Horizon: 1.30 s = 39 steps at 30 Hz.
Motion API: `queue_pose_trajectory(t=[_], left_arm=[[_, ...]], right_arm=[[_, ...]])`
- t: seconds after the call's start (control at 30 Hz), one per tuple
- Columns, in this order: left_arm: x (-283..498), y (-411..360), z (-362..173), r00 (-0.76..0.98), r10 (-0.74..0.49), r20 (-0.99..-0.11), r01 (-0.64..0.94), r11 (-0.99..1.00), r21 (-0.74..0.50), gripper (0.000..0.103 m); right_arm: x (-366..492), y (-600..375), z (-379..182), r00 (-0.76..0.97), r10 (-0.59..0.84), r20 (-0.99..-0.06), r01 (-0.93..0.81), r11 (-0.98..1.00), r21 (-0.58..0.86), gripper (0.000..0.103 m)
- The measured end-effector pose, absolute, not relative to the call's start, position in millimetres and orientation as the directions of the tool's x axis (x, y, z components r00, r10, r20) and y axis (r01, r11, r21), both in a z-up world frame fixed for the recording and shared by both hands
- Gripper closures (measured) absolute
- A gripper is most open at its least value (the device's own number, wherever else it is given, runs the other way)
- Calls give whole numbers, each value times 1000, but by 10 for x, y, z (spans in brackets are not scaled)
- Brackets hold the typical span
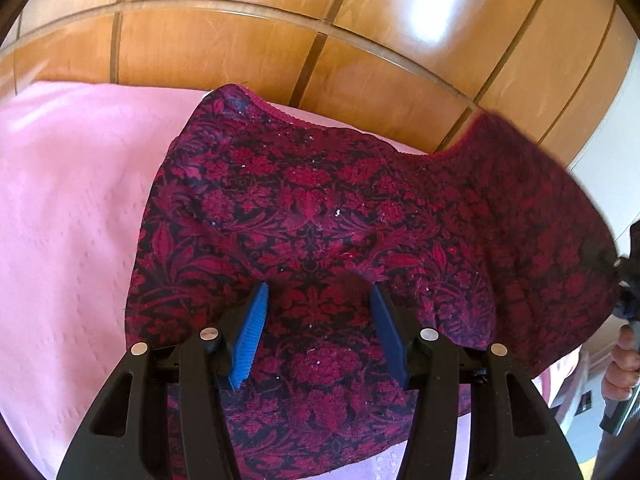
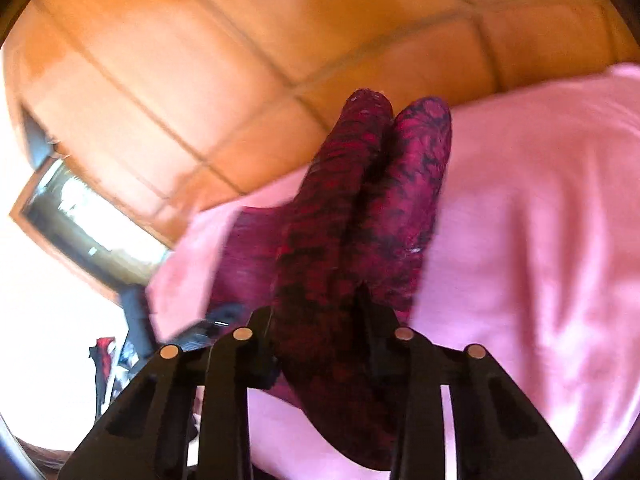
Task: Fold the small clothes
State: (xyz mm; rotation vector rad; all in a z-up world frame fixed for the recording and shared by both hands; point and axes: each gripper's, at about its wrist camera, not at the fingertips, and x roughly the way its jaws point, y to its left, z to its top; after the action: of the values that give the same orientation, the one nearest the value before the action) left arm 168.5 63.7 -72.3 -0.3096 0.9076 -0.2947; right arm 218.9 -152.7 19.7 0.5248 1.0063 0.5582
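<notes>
A dark red and black floral garment [image 1: 320, 208] lies spread on a pink bedcover [image 1: 72, 220]. My left gripper [image 1: 320, 304] points down at its near part, blue pads [image 1: 252, 336] well apart, with flat fabric under and between them and no pinch visible. The garment's right side is lifted off the bed and blurred, running to my right gripper [image 1: 628, 276] at the frame's edge. In the right wrist view the garment [image 2: 372, 200] is bunched into two upright folds between the black fingers, and my right gripper [image 2: 316, 304] is shut on it.
A glossy wooden panelled wall [image 1: 280, 40] rises just behind the bed. A person's hand [image 1: 620, 364] holds the right gripper's handle at the far right. A window [image 2: 80, 208] and dark objects [image 2: 132, 320] show to the left of the bed in the right wrist view.
</notes>
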Motion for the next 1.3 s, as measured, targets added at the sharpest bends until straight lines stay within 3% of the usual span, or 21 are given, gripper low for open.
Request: queue_pose_trajectory(t=[0.2,0.4,0.5,0.63,0.83,0.93,1.0,1.13,1.3], left_arm=[[1675,1000,-678,587,-478,-653,69,833,-548,58],[1516,1653,-593,643,-606,-468,32,632,-774,58],[1516,1855,-555,641,-668,-378,54,531,-846,43],[1646,1781,-557,565,-715,-412,88,548,-832,32],[1946,1384,-606,480,-733,-482,123,601,-790,32],[2093,1206,-573,467,-708,-531,140,652,-745,59],[2130,1111,-502,474,-682,-557,162,689,-707,67],[2128,981,-376,499,-618,-608,175,759,-627,72],[2092,1003,-248,514,-590,-623,197,788,-583,75]], right_arm=[[2307,-503,464,360,727,-585,-346,686,640,78],[2349,287,394,309,715,-627,-439,692,573,79],[2161,631,224,283,676,-681,-504,708,494,79],[1871,919,29,289,634,-718,-587,709,390,79],[1640,1004,-46,394,568,-722,-656,724,211,79],[1572,1012,-52,424,554,-717,-666,727,167,75],[1543,934,-18,441,553,-707,-668,728,153,67],[1521,658,141,348,653,-673,-681,669,297,36],[1609,-237,340,337,759,-557,-548,639,539,32]])
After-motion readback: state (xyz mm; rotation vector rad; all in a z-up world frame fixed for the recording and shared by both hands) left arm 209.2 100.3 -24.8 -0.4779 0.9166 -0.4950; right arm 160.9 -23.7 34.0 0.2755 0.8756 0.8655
